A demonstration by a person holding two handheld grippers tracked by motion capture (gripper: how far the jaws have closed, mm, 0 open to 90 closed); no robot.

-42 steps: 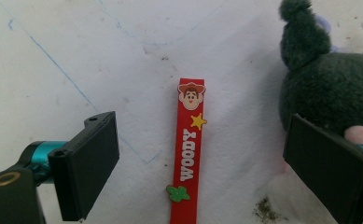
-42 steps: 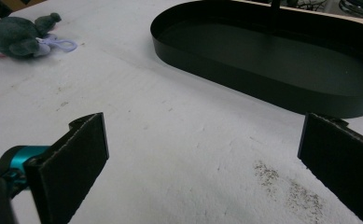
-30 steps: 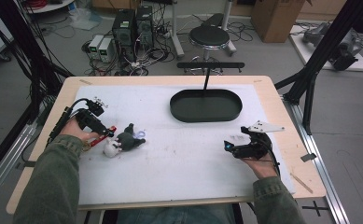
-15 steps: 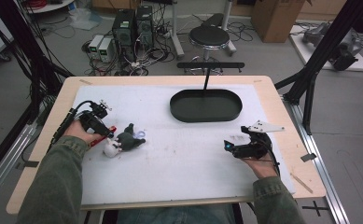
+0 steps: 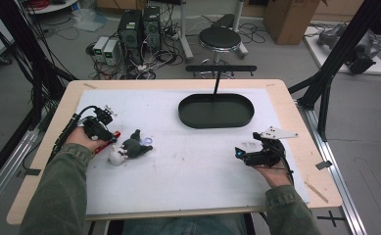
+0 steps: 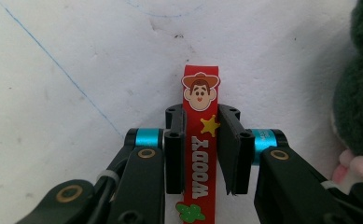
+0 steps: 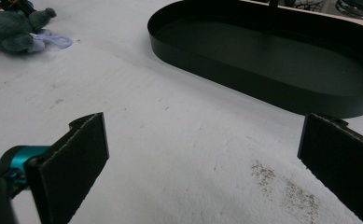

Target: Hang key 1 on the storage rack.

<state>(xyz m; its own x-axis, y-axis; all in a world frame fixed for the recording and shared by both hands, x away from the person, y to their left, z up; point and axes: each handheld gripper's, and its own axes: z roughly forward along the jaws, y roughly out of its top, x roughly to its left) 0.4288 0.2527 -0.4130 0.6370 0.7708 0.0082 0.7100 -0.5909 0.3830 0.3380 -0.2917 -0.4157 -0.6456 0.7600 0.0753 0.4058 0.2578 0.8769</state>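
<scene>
At 9 o'clock on the counter (image 5: pixel 188 196) my left tool (image 6: pixel 201 140) has its jaws around a red Woody strap (image 6: pixel 201 140): one jaw touches it, the other sits just off, so I can't tell if it's pinched. Strap lies flat on the white mat (image 5: pixel 193 161). Grey plush toy (image 5: pixel 131 148) just beside it, toward 3 o'clock. Right tool (image 7: pixel 202 154) at 4 o'clock, jaws spread wide, nothing between them. Black oval tray (image 5: pixel 216 120) at 12 o'clock, well apart from both tools
</scene>
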